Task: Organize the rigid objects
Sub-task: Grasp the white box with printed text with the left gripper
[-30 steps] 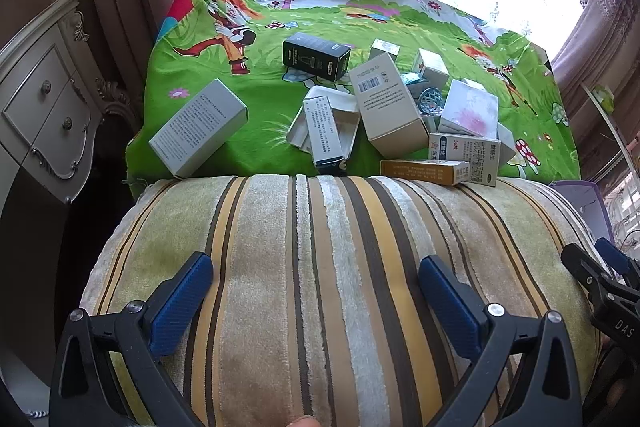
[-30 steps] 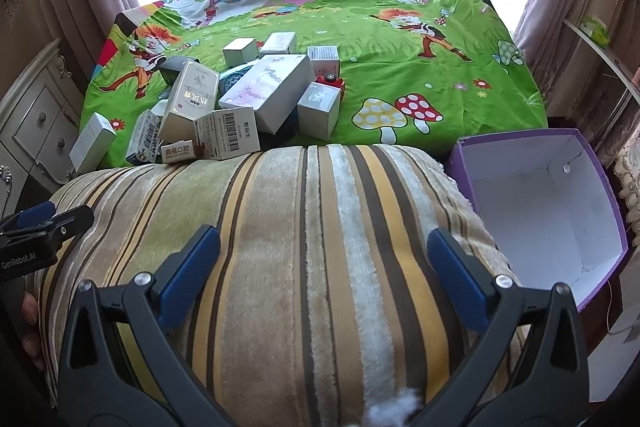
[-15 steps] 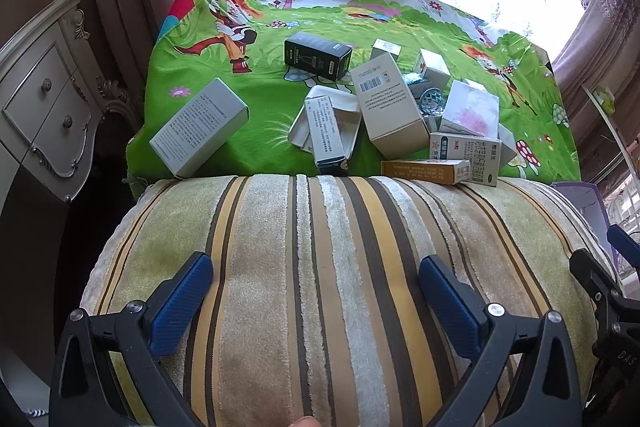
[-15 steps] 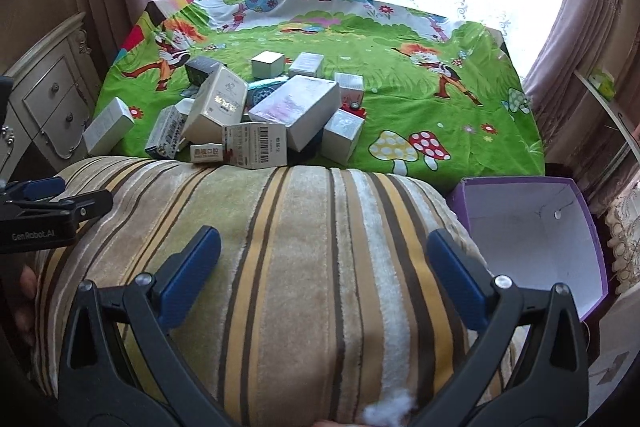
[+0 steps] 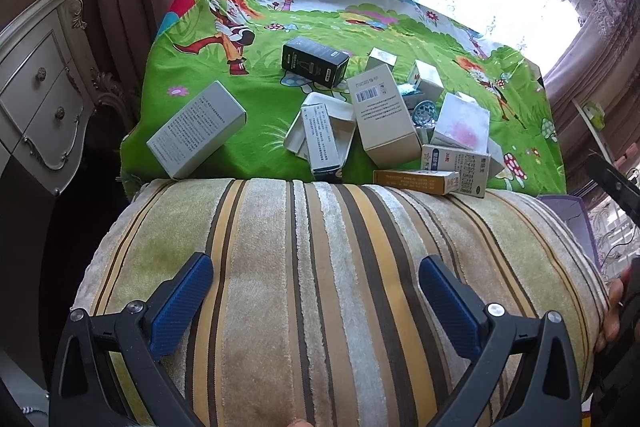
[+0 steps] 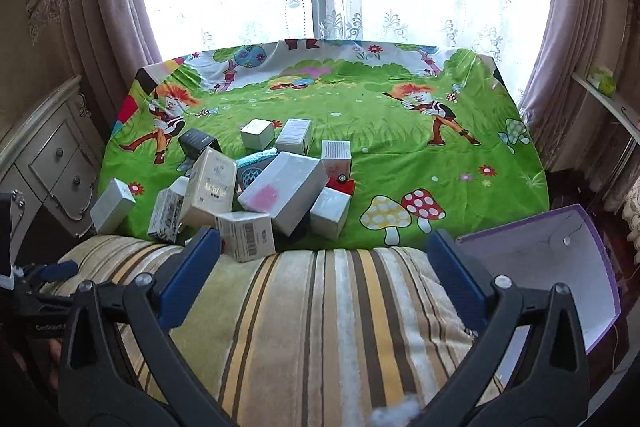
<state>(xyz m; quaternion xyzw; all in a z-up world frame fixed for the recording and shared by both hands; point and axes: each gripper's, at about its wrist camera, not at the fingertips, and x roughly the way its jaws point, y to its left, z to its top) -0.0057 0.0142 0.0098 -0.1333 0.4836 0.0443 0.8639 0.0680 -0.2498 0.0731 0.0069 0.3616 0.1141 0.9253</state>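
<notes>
STEP: start, nothing gripped; cardboard boxes (image 6: 280, 187) lay heaped mid-frame on green cartoon-print bench cloth (image 6: 400, 131) | NEXT: likely reach over striped plush cushion (image 5: 320, 267) to a near box | VIEWS: only right view showed open purple-rimmed bin (image 6: 552, 267), lower right | TONGS: left tongs (image 5: 316, 303), right tongs (image 6: 324, 275) both released

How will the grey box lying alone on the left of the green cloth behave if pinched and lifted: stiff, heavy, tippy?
The grey box looks like thin printed carton with crisp edges, so probably stiff but crushable under a hard pinch. It lies on a broad face, apart from the pile, so unlikely to roll. Its near end overhangs the green cloth edge; a push may tip it off.
</notes>
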